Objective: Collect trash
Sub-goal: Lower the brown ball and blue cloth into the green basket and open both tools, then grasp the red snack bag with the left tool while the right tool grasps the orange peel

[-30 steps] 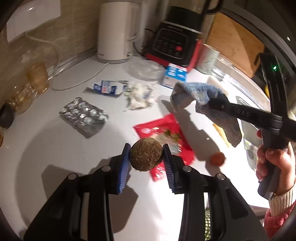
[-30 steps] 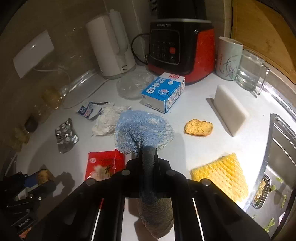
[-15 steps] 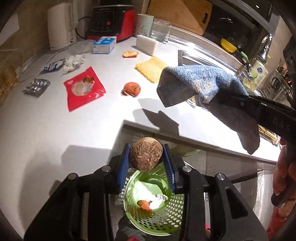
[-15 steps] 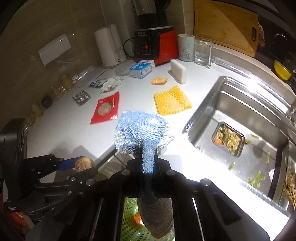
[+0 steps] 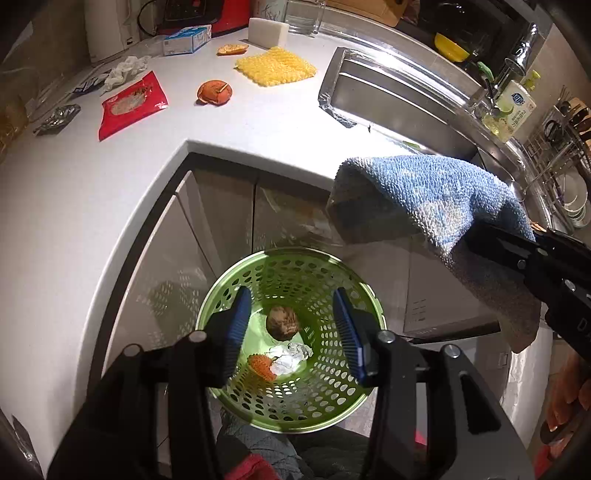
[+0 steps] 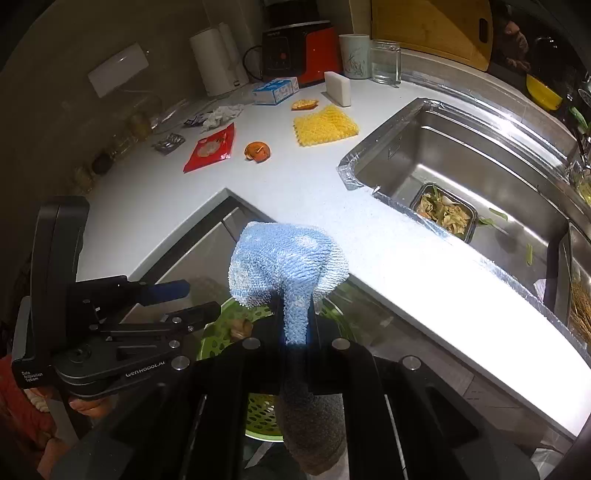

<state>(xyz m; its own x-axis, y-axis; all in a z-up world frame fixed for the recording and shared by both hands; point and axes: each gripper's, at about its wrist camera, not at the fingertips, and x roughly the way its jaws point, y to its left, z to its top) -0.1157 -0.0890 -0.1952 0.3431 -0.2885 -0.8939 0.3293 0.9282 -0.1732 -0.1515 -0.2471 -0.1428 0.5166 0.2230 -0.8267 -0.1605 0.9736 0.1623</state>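
My left gripper (image 5: 291, 328) hangs over a green perforated bin (image 5: 295, 266) on the floor below the counter corner; its jaws are opening and nothing sits between the blue pads (image 5: 236, 325). A brown fuzzy ball (image 5: 282, 322) is in the bin, apart from the pads, above an orange scrap (image 5: 260, 365) and crumpled foil (image 5: 290, 356). My right gripper (image 6: 295, 325) is shut on a blue cloth (image 6: 284, 258) that drapes over its fingers, right of the bin (image 6: 218, 336). On the counter lie a red wrapper (image 5: 131, 103), orange peel (image 5: 214, 92) and yellow foam net (image 5: 275, 66).
Further back on the white counter (image 5: 74, 184) are a blister pack (image 5: 57, 118), crumpled tissue (image 5: 123, 68), a blue carton (image 5: 186, 38), a white sponge block (image 5: 267, 31) and a kettle. A steel sink (image 6: 461, 166) holds a tray of vegetable scraps (image 6: 445, 212). Cabinet doors stand behind the bin.
Both grippers swung from over the counter out past its edge to above the bin. My left gripper's jaws spread and the brown ball dropped from them into the bin.
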